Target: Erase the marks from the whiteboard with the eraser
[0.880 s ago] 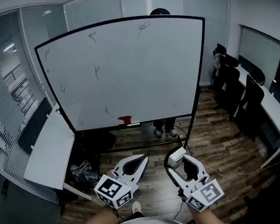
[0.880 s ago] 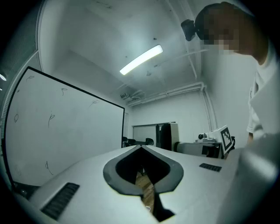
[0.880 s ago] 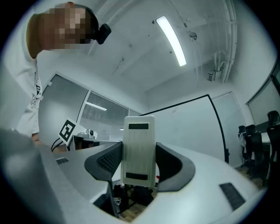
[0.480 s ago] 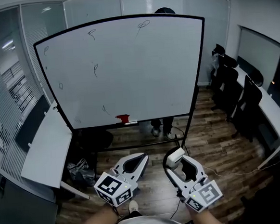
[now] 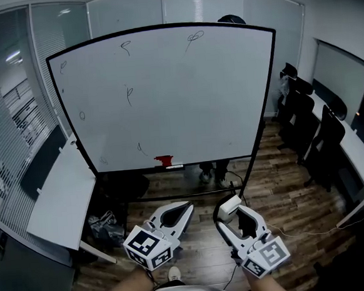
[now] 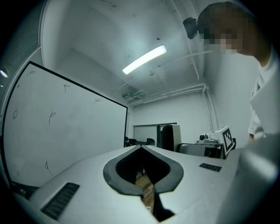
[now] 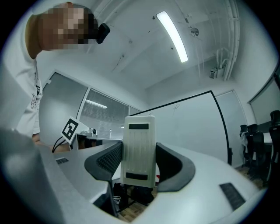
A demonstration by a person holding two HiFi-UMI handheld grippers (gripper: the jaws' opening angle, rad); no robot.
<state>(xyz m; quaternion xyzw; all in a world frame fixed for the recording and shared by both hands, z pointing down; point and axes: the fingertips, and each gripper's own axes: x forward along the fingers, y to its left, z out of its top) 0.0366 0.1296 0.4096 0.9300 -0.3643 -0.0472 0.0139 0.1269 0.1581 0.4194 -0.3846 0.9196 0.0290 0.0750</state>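
- Slightly further right in the head view than before sits the whiteboard (image 5: 178, 98); both tools stay low at the bottom of the frame, well apart from it.
- Left gripper (image 5: 184, 206), lower middle-left: jaws pressed together, holding nothing.
- Right gripper (image 5: 227, 208), lower middle-right: clamped on the white eraser (image 5: 231, 201), which stands upright between the jaws.
- Small pen marks (image 5: 129, 94) scatter from the board's upper left to its top middle. To wipe them well, step closer first, then lay the eraser flat and press evenly.

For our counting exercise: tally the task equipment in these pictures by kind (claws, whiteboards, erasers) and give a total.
claws: 2 (left claw, right claw)
whiteboard: 1
eraser: 1
Total: 4
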